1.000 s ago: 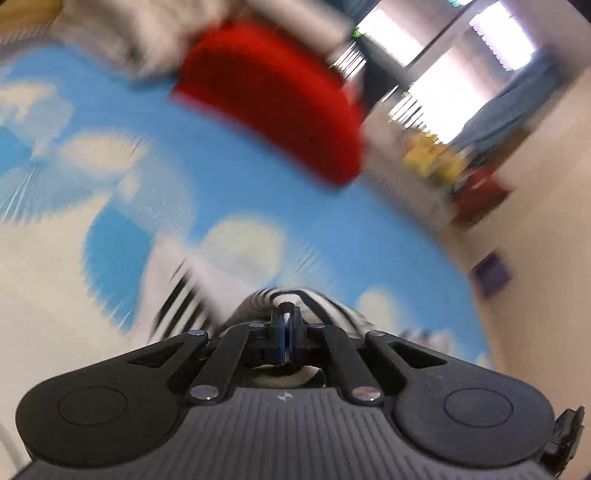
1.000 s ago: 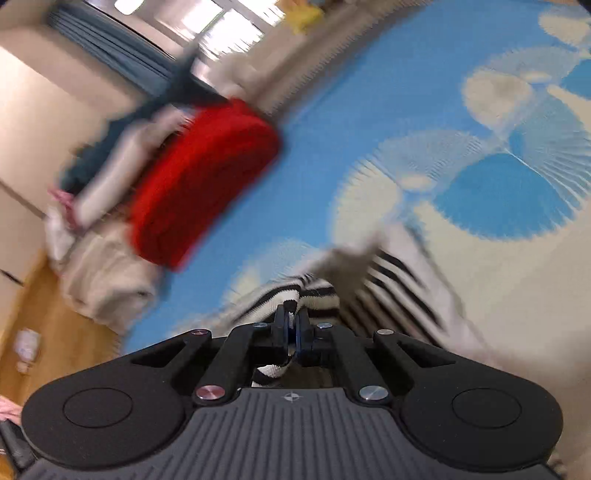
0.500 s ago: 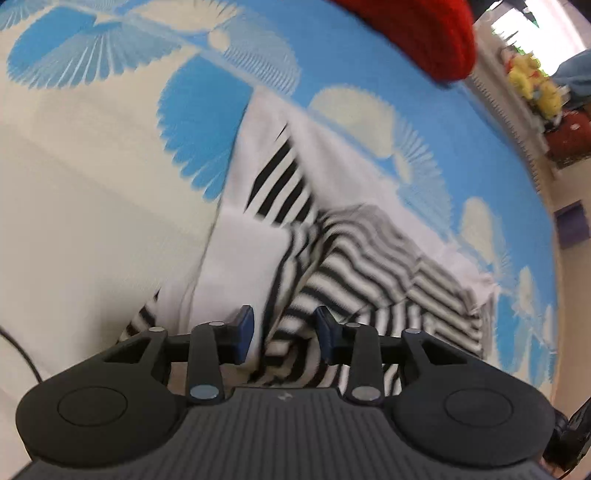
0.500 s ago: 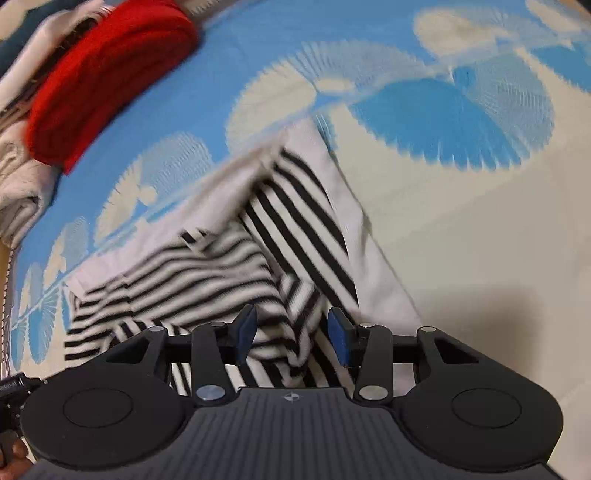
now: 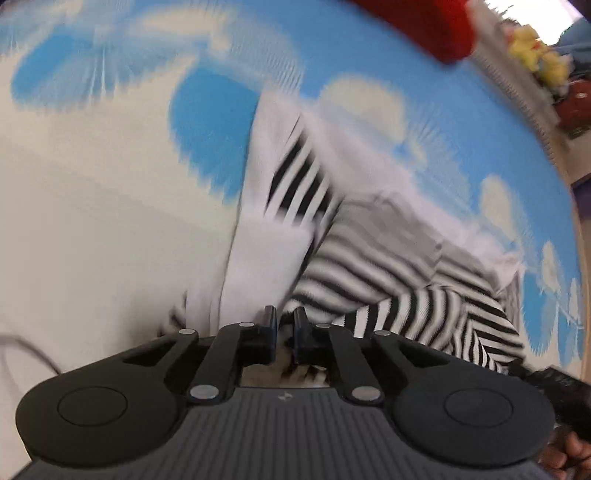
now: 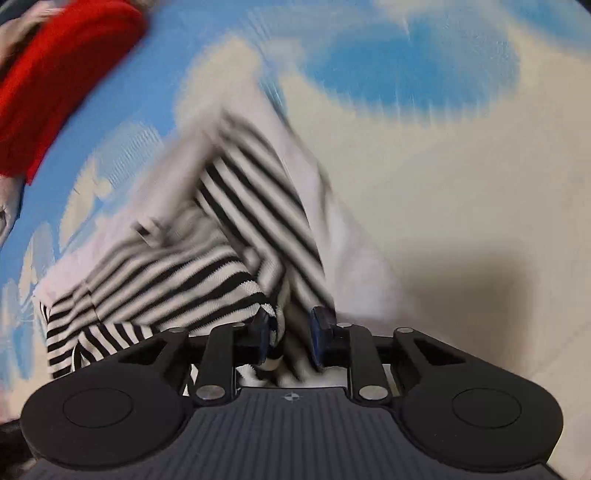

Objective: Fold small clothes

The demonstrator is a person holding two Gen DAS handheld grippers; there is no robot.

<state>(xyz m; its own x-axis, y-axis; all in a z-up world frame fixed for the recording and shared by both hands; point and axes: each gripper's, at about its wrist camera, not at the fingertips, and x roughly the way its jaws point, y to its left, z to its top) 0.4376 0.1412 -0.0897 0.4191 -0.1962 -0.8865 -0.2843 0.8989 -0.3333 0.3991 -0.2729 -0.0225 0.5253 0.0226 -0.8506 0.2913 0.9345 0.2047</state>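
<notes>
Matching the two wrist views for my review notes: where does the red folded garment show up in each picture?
Left wrist view: the red folded garment sits at the top edge, right of centre, cut off by the frame.
Right wrist view: the red folded garment fills the top left corner.
Shared landmark: the black-and-white striped garment lies on the blue and cream mat, just beyond the claw in both views.

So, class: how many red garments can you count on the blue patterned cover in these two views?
1. The folded red garment lies at the far side of the cover, beyond the striped garment; it also shows upper left in the right wrist view. More may lie outside the frames.
</notes>
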